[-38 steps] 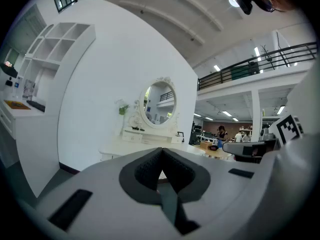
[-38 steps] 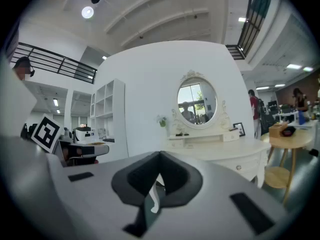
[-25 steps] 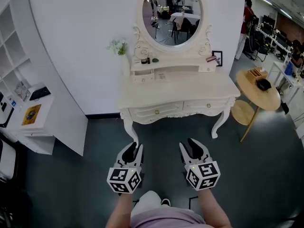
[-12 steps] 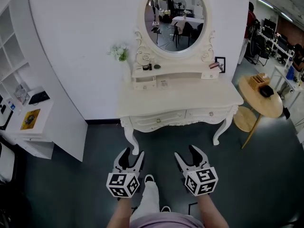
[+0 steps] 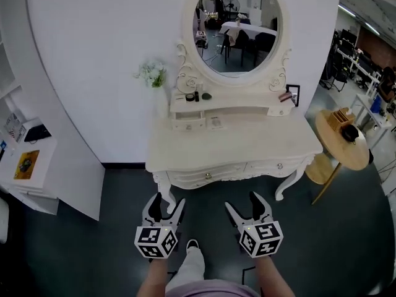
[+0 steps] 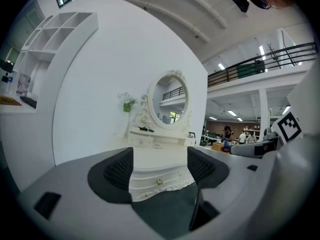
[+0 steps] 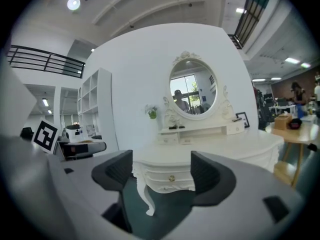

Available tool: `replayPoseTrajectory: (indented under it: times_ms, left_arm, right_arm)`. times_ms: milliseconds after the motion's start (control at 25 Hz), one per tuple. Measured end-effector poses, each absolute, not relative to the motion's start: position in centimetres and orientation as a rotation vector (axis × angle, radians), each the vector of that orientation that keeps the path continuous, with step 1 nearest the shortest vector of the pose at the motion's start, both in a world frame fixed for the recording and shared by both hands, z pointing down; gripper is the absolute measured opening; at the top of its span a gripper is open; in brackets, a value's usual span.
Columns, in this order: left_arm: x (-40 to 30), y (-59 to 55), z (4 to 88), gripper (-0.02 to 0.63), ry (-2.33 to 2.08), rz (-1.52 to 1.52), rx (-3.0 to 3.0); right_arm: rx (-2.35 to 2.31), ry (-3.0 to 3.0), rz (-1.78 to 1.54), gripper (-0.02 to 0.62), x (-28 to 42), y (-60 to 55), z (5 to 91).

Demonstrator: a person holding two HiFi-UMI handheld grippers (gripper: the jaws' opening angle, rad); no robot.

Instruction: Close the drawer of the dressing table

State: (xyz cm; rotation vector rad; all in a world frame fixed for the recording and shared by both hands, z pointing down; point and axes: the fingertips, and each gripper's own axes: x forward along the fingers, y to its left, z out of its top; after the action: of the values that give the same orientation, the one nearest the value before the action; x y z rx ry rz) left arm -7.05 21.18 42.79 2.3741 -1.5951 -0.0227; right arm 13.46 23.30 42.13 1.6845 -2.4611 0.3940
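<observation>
White ornate dressing table (image 5: 235, 142) with an oval mirror (image 5: 238, 26) is set against the white wall and picked up in all three views. In the head view the left gripper (image 5: 167, 202) and right gripper (image 5: 244, 204) are held side by side over the dark grey floor (image 5: 334, 246), just short of the table's front edge, with nothing touched. Both sets of jaws have just been opening and are now spread wide, with nothing gripped. In the left gripper view, only the white left drawer front (image 6: 150, 176) with its small brass knob (image 6: 159, 182) is framed in the left gripper (image 6: 160, 166) gap, well beyond the black ribbed pads (image 6: 117, 169). In the right gripper view, a knobbed drawer front (image 7: 172, 178) and a curved white table leg (image 7: 145, 196) are framed the same way in the right gripper (image 7: 162, 171) gap. How far the drawer stands out cannot be judged from any view. The second drawer knob (image 5: 279, 166), the round wooden side table (image 5: 343, 144) and the white shelf unit (image 5: 37, 166) are shown by the head view only. Each gripper's marker cube (image 6: 287, 126) (image 7: 46, 135) is caught from the side by the other gripper's view. A person reflected in the mirror is seen from the right gripper view only.
</observation>
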Motion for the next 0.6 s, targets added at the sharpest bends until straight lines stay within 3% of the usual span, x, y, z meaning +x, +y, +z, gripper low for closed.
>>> replayPoseTrajectory:
  times_ms: [320, 600]
  left_arm:
    - [-9.5, 12.3, 42.7, 0.353, -1.571, -0.023, 2.382]
    - [-12.0, 6.4, 42.6, 0.371, -1.581, -0.040, 2.378]
  right_arm:
    - [1.688, -2.465, 0.427, 0.421, 10.7, 14.5, 41.4]
    - [1.700, -2.465, 0.418, 0.430, 8.3, 8.9, 41.1]
